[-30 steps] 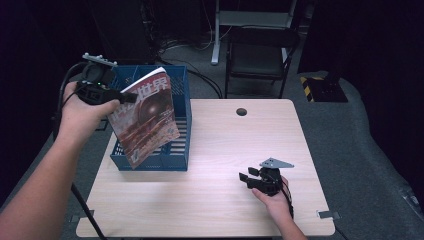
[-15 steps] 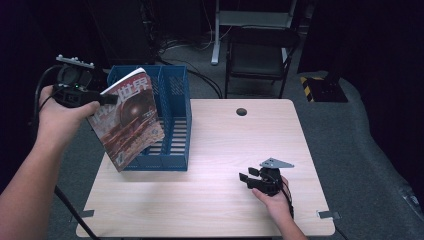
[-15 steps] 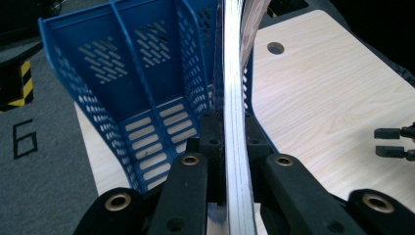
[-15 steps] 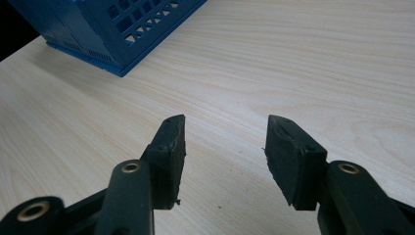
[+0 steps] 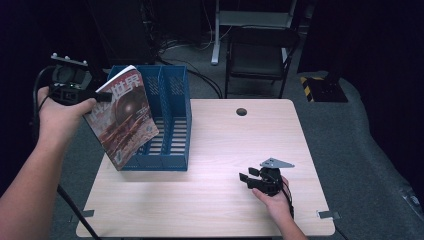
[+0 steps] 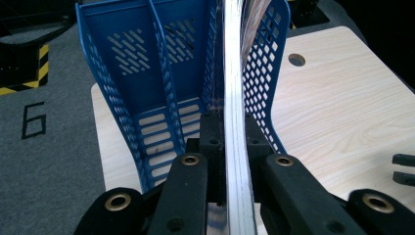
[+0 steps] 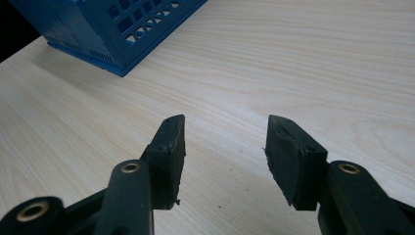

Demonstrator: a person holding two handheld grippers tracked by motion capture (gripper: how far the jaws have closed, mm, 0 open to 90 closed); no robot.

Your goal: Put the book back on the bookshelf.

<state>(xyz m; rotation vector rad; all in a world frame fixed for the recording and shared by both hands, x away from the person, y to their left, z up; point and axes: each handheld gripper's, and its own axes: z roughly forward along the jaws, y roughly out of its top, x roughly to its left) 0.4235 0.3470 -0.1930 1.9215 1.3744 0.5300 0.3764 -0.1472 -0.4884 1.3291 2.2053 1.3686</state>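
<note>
A magazine (image 5: 125,120) with a reddish-brown cover hangs tilted over the front left corner of a blue two-slot file rack (image 5: 172,85). My left gripper (image 5: 100,95) is shut on its upper left edge, held up in a hand left of the rack. In the left gripper view the magazine (image 6: 235,98) runs edge-on between the jaws of that gripper (image 6: 230,132), with the rack (image 6: 132,63) behind. My right gripper (image 5: 247,180) rests low on the table's front right, open, with nothing between its fingers. The right gripper view has this gripper (image 7: 225,142) over bare wood, the rack's corner (image 7: 112,29) far off.
The light wooden table (image 5: 225,150) has a round cable hole (image 5: 241,111) near its far edge. A black chair (image 5: 255,55) stands behind the table. Grey carpet surrounds it. The other gripper's jaw tips (image 6: 403,169) peek in at the right edge of the left gripper view.
My left hand has carried the magazine to the left, from in front of the rack's middle to its left front corner. The right gripper has stayed put.
</note>
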